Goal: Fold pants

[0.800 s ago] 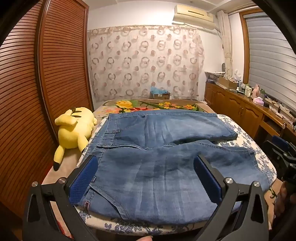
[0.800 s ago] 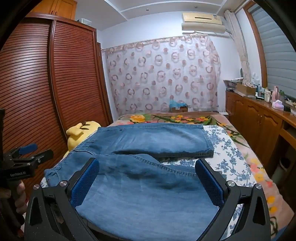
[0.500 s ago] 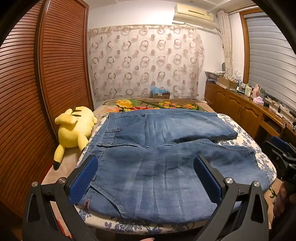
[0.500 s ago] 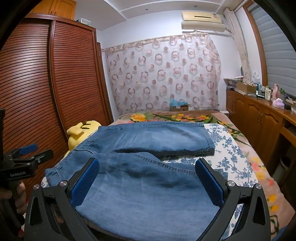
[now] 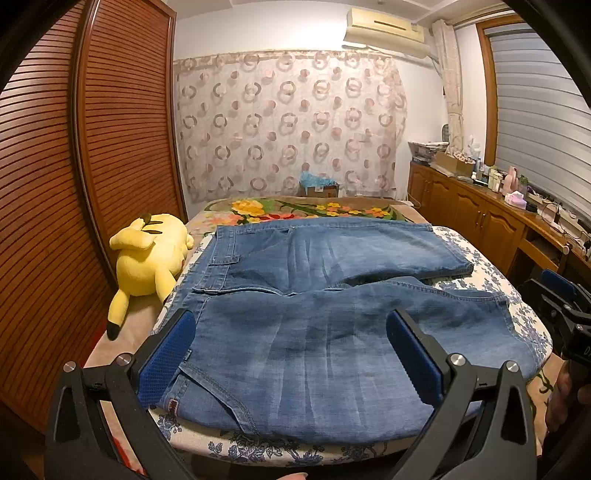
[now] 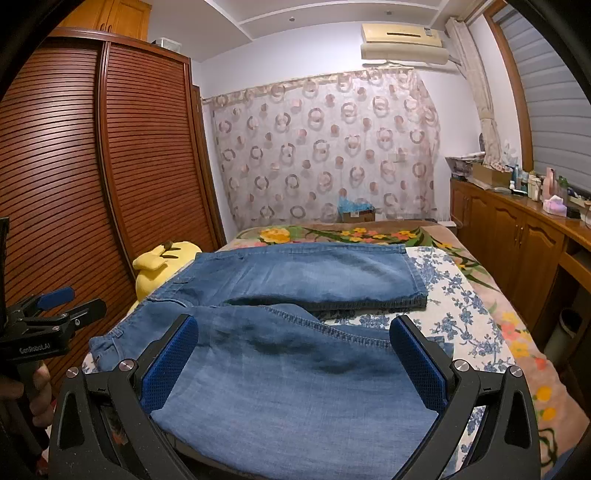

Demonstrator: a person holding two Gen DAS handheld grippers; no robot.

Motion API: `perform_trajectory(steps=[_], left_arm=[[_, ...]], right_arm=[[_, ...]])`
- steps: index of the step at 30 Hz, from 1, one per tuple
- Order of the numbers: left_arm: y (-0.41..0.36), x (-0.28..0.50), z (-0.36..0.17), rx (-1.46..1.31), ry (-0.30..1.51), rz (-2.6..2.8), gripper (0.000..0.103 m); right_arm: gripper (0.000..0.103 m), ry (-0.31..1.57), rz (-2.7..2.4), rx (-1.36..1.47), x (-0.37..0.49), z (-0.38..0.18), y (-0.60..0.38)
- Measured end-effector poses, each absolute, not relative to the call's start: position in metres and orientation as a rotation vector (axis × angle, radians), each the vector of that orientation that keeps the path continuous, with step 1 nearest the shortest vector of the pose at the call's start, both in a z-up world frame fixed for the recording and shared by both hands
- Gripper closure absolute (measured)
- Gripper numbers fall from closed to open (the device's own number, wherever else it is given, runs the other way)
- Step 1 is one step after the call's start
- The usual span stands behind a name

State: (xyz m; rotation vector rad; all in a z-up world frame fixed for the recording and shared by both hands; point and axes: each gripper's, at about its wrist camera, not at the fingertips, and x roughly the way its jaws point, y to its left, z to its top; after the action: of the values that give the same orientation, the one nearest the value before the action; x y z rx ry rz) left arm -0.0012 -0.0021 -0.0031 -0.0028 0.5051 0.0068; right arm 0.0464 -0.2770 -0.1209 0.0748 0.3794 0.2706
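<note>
While the jeans (image 5: 314, 332) lie flat on the bed (image 6: 480, 332), both grippers, left (image 5: 291, 354) and right (image 6: 293, 363), hover with jaws wide, empty; folding seems unstarted, next needing a grip on the near edge

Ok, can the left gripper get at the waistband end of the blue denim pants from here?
Probably yes: the left gripper is open just above the blue denim pants, and nothing lies between it and the waistband.

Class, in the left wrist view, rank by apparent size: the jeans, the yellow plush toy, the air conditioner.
1. jeans, by far.
2. and 3. yellow plush toy and air conditioner: unsure, the unit hangs much farther off.
</note>
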Motion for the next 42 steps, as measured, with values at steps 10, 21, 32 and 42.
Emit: perform_trajectory(steps=[10,21,32,42], left_arm=[[-0.003,-0.002,-0.003,-0.001,0.504,0.007,0.0],[-0.003,-0.002,-0.003,0.0,0.501,0.007,0.0],[-0.008,-0.006,0.0,0.0,0.499,0.004,0.0],[-0.009,-0.007,0.007,0.001,0.496,0.002,0.0]], right_arm=[[0.0,0.373,0.269,0.077,0.045,-0.123,-0.277],[0.0,0.373,0.271,0.079,0.045,-0.122,-0.277],[0.0,0.371,0.271,0.08,0.045,-0.122,-0.276],[0.0,0.371,0.272,0.08,0.045,-0.122,-0.276]])
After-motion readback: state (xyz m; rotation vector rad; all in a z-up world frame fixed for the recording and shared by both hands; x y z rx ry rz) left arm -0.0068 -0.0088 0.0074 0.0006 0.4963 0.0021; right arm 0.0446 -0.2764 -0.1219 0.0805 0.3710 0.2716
